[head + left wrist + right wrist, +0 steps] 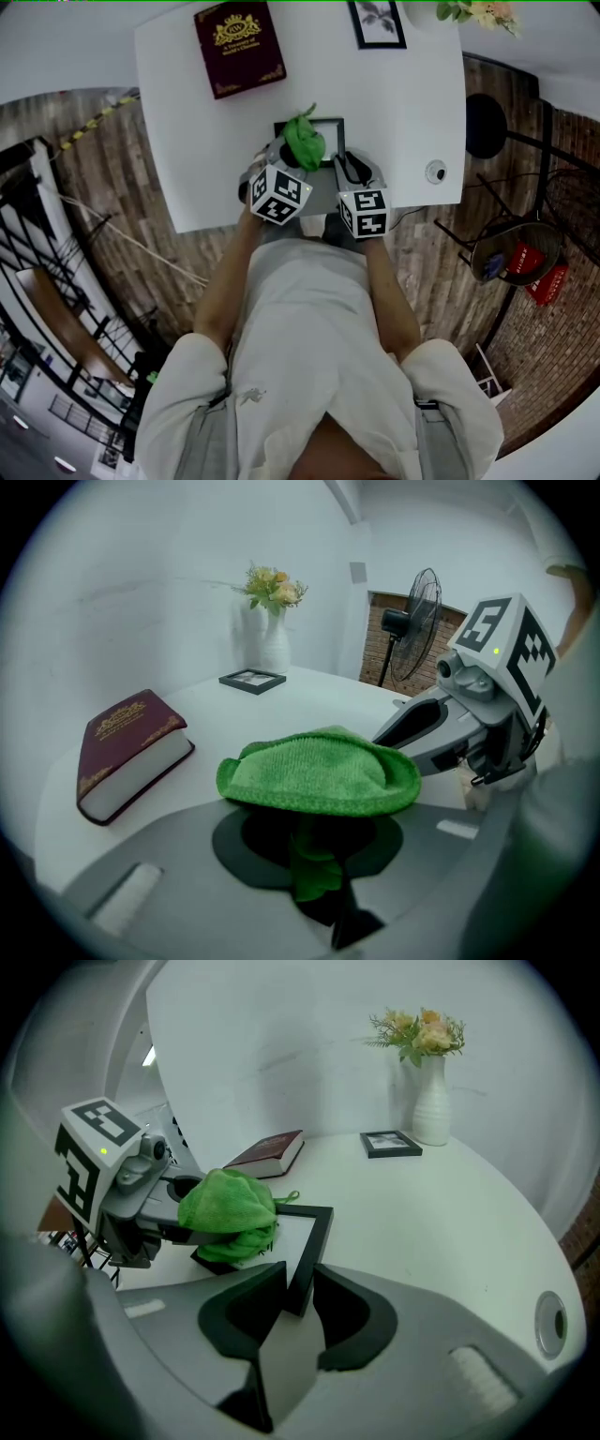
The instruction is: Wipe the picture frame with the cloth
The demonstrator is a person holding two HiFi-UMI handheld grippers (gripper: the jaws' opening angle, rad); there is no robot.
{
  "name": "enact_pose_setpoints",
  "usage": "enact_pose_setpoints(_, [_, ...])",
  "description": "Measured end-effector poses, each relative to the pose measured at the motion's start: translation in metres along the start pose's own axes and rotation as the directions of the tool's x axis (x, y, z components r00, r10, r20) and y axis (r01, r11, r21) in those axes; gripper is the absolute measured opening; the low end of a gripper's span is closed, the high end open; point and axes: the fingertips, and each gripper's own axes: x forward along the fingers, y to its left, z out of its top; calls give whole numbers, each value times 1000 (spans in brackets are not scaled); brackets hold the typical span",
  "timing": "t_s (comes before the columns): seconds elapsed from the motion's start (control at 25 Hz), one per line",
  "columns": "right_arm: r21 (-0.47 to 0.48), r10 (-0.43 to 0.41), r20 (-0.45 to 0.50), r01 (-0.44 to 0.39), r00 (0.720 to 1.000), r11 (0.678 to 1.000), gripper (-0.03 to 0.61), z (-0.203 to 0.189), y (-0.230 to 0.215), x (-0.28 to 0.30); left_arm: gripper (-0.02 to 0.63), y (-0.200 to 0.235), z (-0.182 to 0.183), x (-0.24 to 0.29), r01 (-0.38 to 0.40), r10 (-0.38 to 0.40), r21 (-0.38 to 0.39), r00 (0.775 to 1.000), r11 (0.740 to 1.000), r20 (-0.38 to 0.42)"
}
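The left claw (319, 878) is closed on a fold of the green cloth (319, 775). The rest of the cloth spreads like a cap just ahead of its jaws. The right claw (298, 1290) is closed on the picture frame (319, 1241) and pinches the black border at the near right side. The frame goes forward from this claw on the white surface (441, 1232). The cloth lies on the left part of the frame, ahead and to the left of the right claw, and the glass just in front of the jaws is bare.

I judge that the wiping is in progress and only part of the frame is covered. The main risk is the thin hold on the border. If the left claw pushes the cloth hard sideways, the frame may turn or slip out of the right jaws. The cloth is held only by a small fold, so it may pull free when it drags on the frame corner. A long stroke forward and to the left could also reach the book (131, 747).
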Motion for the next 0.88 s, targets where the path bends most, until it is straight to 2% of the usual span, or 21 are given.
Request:
enact_pose_setpoints(0.6, [11, -19, 4, 19, 1000, 1000, 95, 0, -1, 0, 89, 32, -31, -40, -88, 86, -59, 996, 994, -25])
enact_pose_setpoints(0.88, [23, -45, 21, 45, 999, 999, 95, 1, -4, -9, 89, 52, -46, -63, -159, 155, -65, 986, 985, -54])
